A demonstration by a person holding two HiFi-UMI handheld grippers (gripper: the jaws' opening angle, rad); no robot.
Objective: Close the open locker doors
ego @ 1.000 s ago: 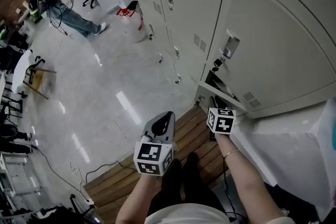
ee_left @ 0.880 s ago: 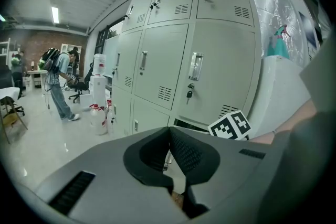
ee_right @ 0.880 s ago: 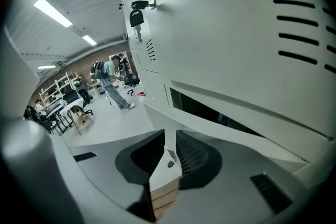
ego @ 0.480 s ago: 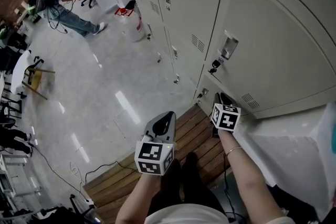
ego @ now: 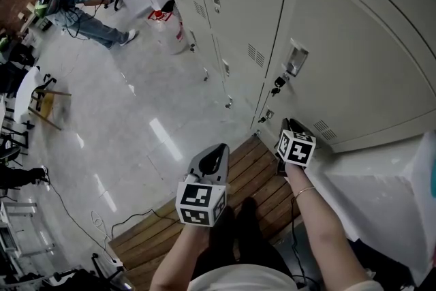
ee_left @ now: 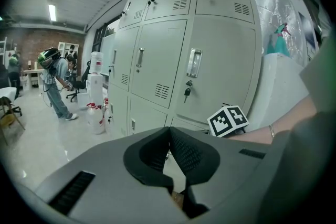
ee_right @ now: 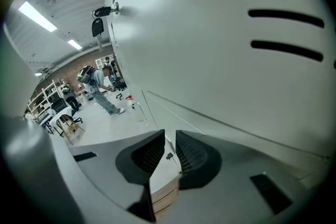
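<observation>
Right gripper [ee_right: 167, 136], jaws slightly apart and empty, angles down beside the low locker door [ego: 274, 123], which looks nearly flush. Left gripper [ee_left: 169, 131], jaw tips together and empty, hovers over one slatted bench [ego: 248, 174]. Two bare forearms reach forward. One key [ego: 278, 83] hangs in the door above.

The left gripper [ego: 219, 150] at lower centre and right gripper [ego: 291, 125] beside it are pale grey with black ribbed pads [ee_left: 189, 152] and black-and-white marker cubes [ego: 199, 204]. A thin bracelet [ego: 303, 191] circles the right wrist.
</observation>
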